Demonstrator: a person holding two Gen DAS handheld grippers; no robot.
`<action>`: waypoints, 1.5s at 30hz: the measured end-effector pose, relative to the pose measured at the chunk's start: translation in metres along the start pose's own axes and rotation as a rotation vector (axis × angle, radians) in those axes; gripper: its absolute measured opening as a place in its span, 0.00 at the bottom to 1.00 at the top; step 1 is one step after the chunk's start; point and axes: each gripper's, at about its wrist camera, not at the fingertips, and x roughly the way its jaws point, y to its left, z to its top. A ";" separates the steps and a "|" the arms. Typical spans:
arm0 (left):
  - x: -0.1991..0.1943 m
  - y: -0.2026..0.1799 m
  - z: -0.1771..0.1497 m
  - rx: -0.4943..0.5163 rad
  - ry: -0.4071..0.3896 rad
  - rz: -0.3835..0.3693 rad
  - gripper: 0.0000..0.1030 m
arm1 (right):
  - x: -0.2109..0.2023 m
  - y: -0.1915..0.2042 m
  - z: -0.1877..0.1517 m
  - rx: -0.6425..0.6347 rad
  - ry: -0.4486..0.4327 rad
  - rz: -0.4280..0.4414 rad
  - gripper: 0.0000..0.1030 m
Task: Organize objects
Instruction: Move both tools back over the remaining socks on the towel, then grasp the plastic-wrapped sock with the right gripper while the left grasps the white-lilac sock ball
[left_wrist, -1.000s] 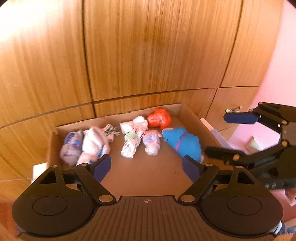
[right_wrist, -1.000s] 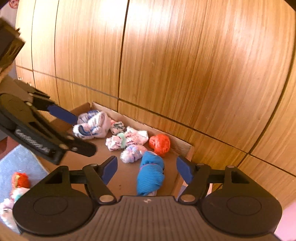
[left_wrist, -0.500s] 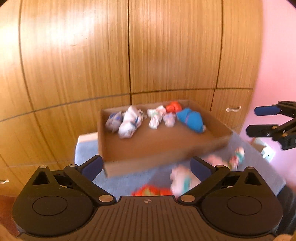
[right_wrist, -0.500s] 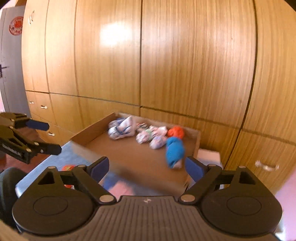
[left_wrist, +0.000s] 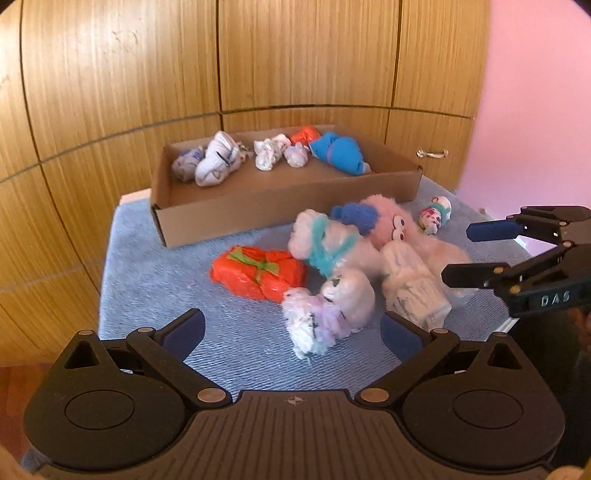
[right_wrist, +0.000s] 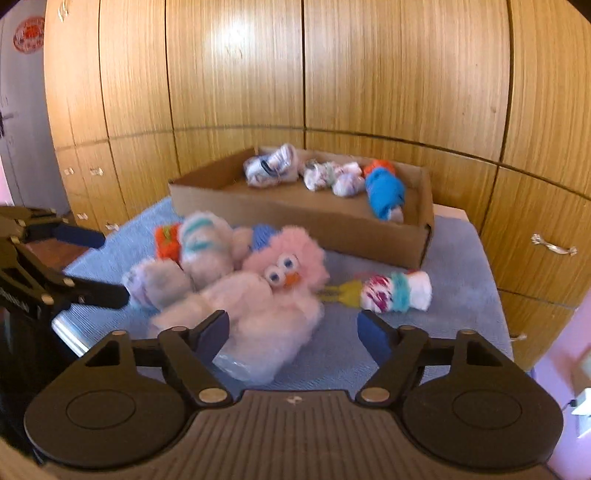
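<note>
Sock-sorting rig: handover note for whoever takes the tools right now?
Left tool: open, empty, over the blue mat just short of a lilac-white sock bundle.
Right tool: empty, not gripping, its jaws just closing a little, the pink plush toy between them.
Done: about six rolled bundles line the back of the cardboard box.
Left: the orange bundle, several white bundles, the plush toy and one stray roll on the mat.

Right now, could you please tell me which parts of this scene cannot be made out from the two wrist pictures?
- Loose bundles beside the pink plush toy: blurred in the right wrist view, so their prints are unreadable.
- Orange bundle in the cardboard box: mostly hidden behind the blue bundle, both views.
- Right hand-held gripper: its body is cut off by the edge of the left wrist view.
</note>
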 end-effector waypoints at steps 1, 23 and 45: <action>0.001 -0.001 -0.002 -0.002 0.003 -0.005 0.99 | -0.001 0.000 -0.001 -0.006 -0.001 -0.008 0.70; 0.013 0.020 -0.003 -0.021 0.050 -0.098 0.78 | -0.001 0.013 -0.004 0.000 0.011 -0.056 0.63; 0.028 -0.005 0.006 -0.149 0.033 -0.089 0.61 | 0.010 0.017 -0.006 0.079 0.052 0.016 0.40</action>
